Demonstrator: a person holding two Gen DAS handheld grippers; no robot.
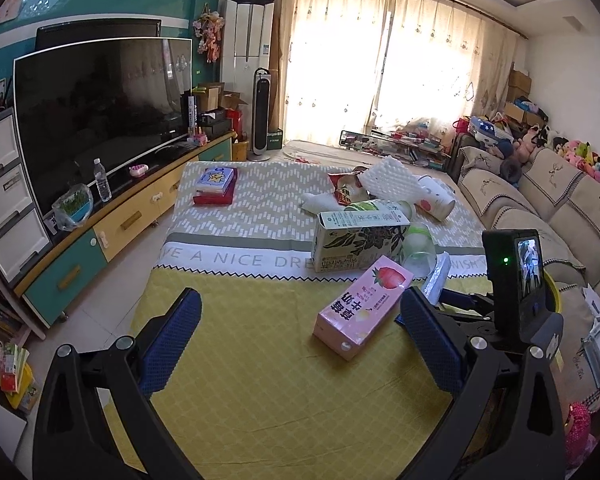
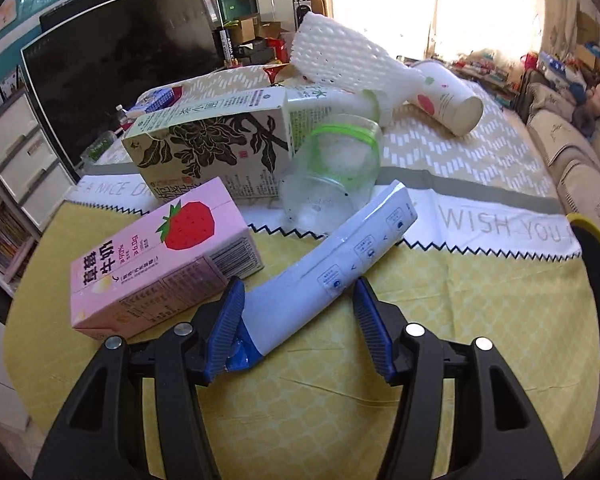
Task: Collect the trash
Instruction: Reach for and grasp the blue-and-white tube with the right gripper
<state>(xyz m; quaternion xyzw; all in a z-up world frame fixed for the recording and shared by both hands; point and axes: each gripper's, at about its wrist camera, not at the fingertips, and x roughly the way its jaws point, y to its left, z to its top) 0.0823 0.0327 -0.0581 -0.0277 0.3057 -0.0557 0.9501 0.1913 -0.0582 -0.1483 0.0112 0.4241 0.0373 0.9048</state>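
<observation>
Between the spread right tool fingers lies a pale blue wrapper; left tool gapes.

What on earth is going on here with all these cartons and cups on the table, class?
A person is clearing trash from a cloth-covered table with a gripper in each hand. The right gripper is open, its jaws straddling the near end of a flattened pale blue packet, not yet gripping it. The left gripper hangs open and empty nearby. A pink strawberry milk carton, a floral carton, a clear plastic cup and a paper cup lie uncollected.
</observation>
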